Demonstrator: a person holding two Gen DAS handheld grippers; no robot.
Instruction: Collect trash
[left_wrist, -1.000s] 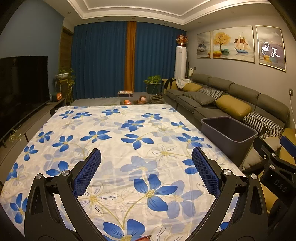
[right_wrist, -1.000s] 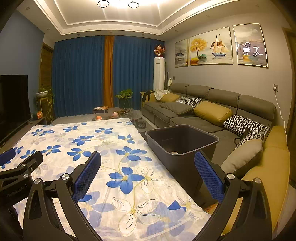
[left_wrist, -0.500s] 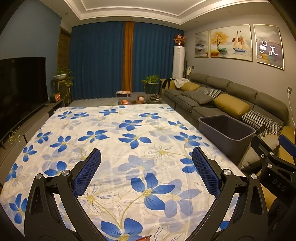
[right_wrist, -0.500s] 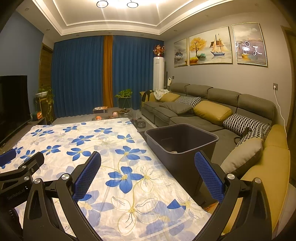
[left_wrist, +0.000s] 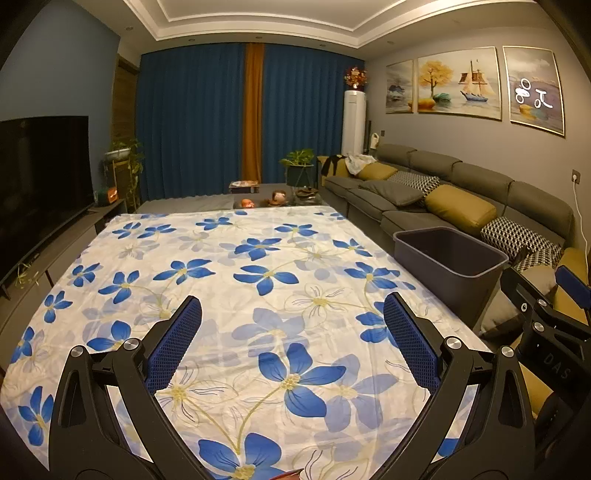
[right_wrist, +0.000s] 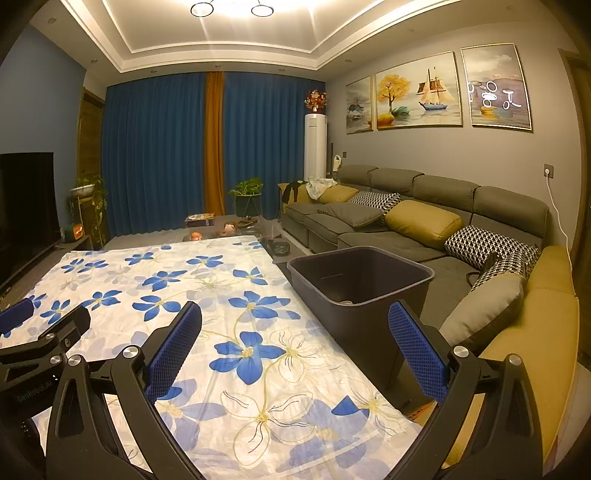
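Both tongs, left (left_wrist: 291, 350) and right (right_wrist: 295, 354), are hovering released and empty over the flowered table (left_wrist: 236, 280); the bin (right_wrist: 360, 273) is waiting at its sofa-side edge, possibly holding one pale scrap (right_wrist: 346, 302), within easy reach for drops.

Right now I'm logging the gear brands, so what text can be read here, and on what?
"DAS" on the right gripper's black body, seen from the left wrist.
"GenRobot.AI", faint and only partly legible, on the left gripper's body, seen from the right wrist.
No other text is visible.
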